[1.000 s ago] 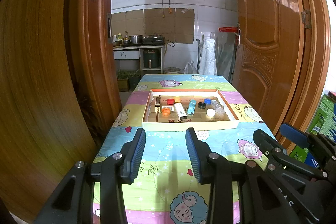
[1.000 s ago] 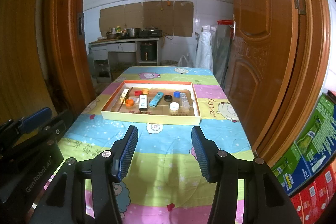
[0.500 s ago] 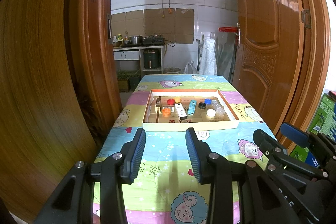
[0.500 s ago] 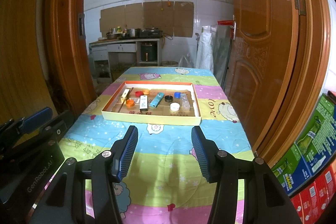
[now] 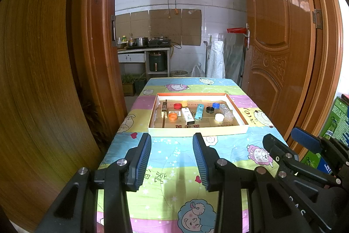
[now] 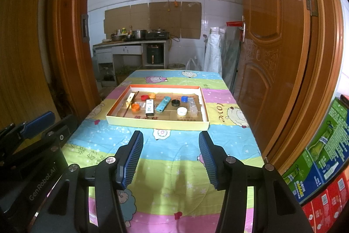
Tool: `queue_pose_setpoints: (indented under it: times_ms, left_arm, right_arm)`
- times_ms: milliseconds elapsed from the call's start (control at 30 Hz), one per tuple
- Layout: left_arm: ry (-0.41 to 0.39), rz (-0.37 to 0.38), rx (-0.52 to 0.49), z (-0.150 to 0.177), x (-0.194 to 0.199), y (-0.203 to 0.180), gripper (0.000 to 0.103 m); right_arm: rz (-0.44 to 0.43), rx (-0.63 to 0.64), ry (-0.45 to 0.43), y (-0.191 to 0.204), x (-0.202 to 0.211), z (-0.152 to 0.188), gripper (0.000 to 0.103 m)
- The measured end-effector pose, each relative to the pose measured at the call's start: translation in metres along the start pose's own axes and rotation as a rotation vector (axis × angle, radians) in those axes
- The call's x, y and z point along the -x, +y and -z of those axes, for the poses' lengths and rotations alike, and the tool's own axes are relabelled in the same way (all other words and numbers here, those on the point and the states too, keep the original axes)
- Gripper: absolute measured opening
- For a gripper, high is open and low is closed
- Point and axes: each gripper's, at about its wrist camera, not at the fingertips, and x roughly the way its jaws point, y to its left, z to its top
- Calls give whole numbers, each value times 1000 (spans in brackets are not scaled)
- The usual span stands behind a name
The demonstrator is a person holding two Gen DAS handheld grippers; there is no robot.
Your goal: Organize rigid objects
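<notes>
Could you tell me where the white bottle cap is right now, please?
In both wrist views the white bottle cap lies in the tray's right half, between the black cap and the clear plastic piece.

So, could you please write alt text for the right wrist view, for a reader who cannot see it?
The right gripper hangs open and empty over a cartoon-print tablecloth, pointing toward a shallow tray farther along the table. The tray holds coloured bottle caps, a white box and a light blue case. The left gripper shows at the left edge; wooden doors frame a kitchen beyond.
</notes>
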Motion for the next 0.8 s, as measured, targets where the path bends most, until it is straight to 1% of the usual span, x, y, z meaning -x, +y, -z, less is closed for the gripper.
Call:
queue_pose_setpoints:
  times_ms: [800]
  left_arm:
    - [0,-1,-2,1,1,-3,40]
  right_arm:
    - [-1,-1,-1,1,0,1,55]
